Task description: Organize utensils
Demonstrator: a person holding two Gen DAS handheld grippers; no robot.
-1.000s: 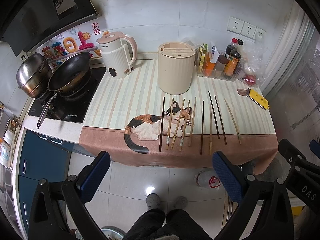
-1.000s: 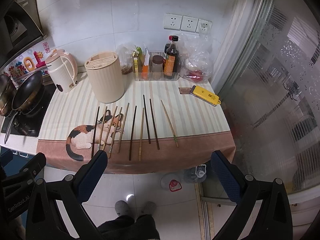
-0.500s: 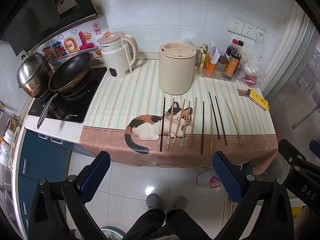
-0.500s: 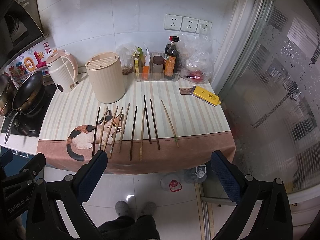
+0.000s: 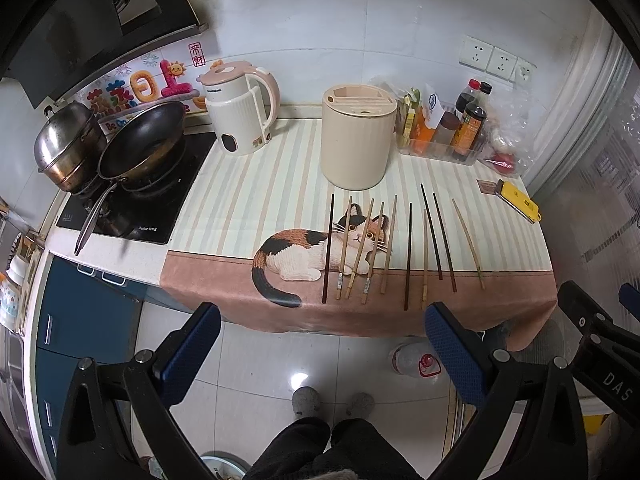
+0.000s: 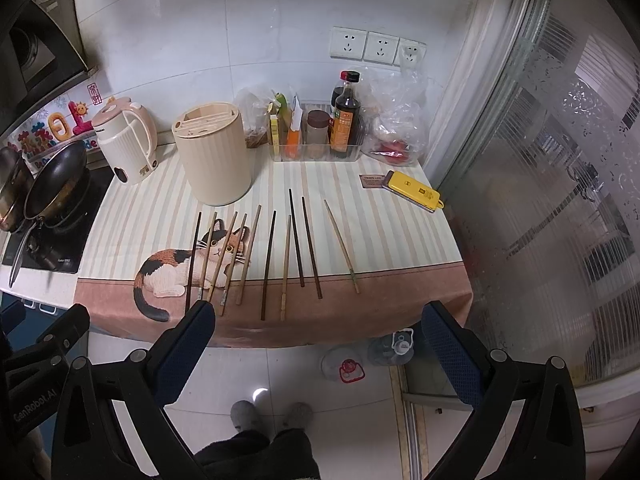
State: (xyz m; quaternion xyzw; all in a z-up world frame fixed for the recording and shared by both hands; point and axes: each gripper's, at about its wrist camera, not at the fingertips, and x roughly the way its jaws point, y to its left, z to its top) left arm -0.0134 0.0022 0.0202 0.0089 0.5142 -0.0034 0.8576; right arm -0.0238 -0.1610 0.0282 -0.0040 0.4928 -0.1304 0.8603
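Chopsticks [image 5: 408, 254]: ten loose sticks in a row along the front edge of the worktop [image 5: 256, 184], tips pointing toward the back wall — I judge they are spread apart so each can be pinched singly.
Holder [image 5: 358, 140]: cream slotted utensil holder standing upright behind the row, near the middle of the worktop; its top slots look empty, so nothing seems sorted yet.
Left gripper [image 5: 320, 340]: mine, fingers spread wide, holding nothing, held off the front edge over the floor — well apart from the sticks.
Right gripper [image 6: 316, 336]: also wide and empty, held off the front edge; its left finger overlaps the near ends of the leftmost sticks in the picture, though I cannot tell that it touches them.
Left view only: steel pot [image 5: 68, 148] in full and blue cabinet fronts [image 5: 80, 320] below the left end of the worktop.
Right view only: all three wall sockets [image 6: 376, 48] clearly, the frosted glass door [image 6: 560, 200] past the right edge, and the condiment tray [image 6: 316, 152] at the back right corner seen more squarely.
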